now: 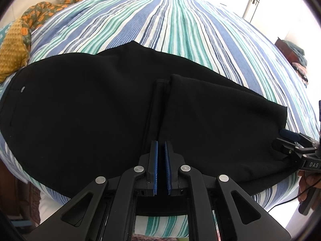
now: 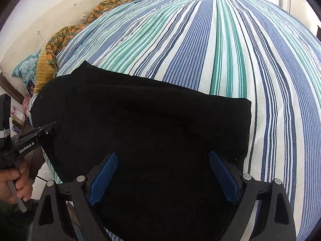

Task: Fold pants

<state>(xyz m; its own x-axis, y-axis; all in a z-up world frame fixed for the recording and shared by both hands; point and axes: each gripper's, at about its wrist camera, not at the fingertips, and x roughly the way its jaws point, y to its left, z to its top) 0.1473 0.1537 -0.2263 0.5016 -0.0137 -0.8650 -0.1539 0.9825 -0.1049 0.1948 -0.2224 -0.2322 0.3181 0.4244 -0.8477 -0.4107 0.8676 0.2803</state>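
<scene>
Black pants (image 1: 90, 104) lie folded lengthwise across the striped bed, with a small button near the left end. My left gripper (image 1: 161, 141) is shut on a raised ridge of the pants' cloth near their front edge. In the right wrist view it shows at the left (image 2: 53, 126), at the pants' (image 2: 150, 120) edge. My right gripper (image 2: 162, 153) hangs open and wide over the right end of the pants, with black cloth under its blue pads (image 2: 104, 176). From the left wrist view it sits at the far right (image 1: 284, 140), by the pants' hem.
The striped bedcover (image 2: 230, 50) stretches far behind and to the right of the pants. An orange floral blanket (image 1: 50, 12) and a yellow knit cloth (image 1: 12, 56) are bunched at the left. A hand (image 2: 16, 182) holds the left gripper's handle. The bed's front edge runs just below the pants.
</scene>
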